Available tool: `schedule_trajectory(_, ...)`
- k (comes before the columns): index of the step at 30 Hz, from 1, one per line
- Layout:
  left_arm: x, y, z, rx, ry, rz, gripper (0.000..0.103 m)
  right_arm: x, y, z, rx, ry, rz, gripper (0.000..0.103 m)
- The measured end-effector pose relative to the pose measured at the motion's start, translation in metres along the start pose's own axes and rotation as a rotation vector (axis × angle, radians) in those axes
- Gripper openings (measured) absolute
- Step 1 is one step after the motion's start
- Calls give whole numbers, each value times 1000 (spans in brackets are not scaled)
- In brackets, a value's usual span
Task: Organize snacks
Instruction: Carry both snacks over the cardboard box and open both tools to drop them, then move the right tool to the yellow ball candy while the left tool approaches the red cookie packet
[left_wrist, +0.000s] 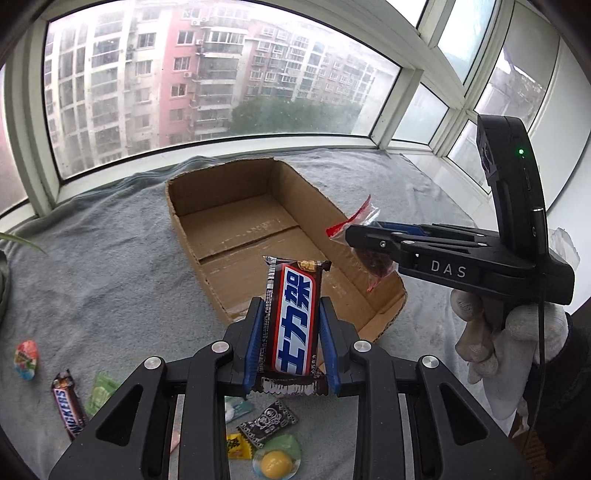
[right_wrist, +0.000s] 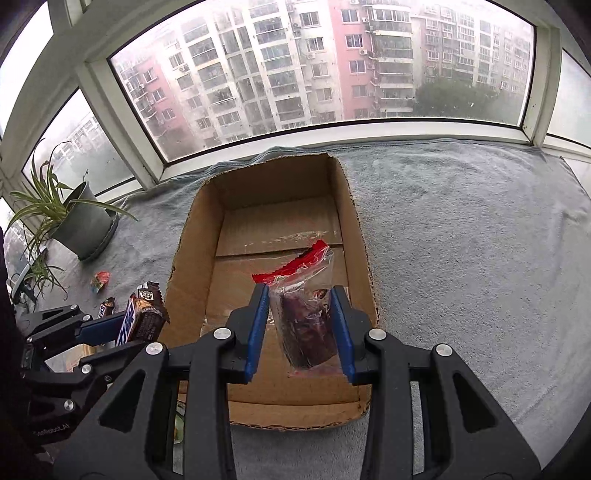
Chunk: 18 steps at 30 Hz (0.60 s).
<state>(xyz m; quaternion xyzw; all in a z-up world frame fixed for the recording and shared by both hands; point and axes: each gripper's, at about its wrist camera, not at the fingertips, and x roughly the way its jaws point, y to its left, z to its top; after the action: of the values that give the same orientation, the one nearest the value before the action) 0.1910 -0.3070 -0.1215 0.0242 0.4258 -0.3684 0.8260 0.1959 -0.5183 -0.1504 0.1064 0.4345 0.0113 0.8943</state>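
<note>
Candies (left_wrist: 258, 439) partly hidden behind left tongs, clear bag (right_wrist: 306, 325) contents dark, unclear, plant (right_wrist: 48, 218) cut off at edge

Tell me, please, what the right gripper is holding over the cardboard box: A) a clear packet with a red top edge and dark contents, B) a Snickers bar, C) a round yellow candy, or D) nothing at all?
A: in the right wrist view the right gripper has its blue pads pressed on a clear packet with a red top edge, above the cardboard box; the Snickers bar sits in the left gripper.
</note>
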Motion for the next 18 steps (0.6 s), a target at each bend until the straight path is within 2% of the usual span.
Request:
schedule_trajectory(6, 13, -12, 2, 21, 8, -3, 27, 4, -3, 1, 12, 5, -2, 36)
schedule_trajectory(8, 16, -13, 2, 23, 18, 4, 28, 3, -3, 1, 11, 2, -10, 39)
schedule_trajectory(13, 17, -15, 5, 24, 34, 8, 44, 1, 1, 2, 14, -8, -18, 48)
schedule_trajectory(18, 6, -12, 4, 29, 15, 12, 44, -8, 7, 2, 0, -23, -18, 48)
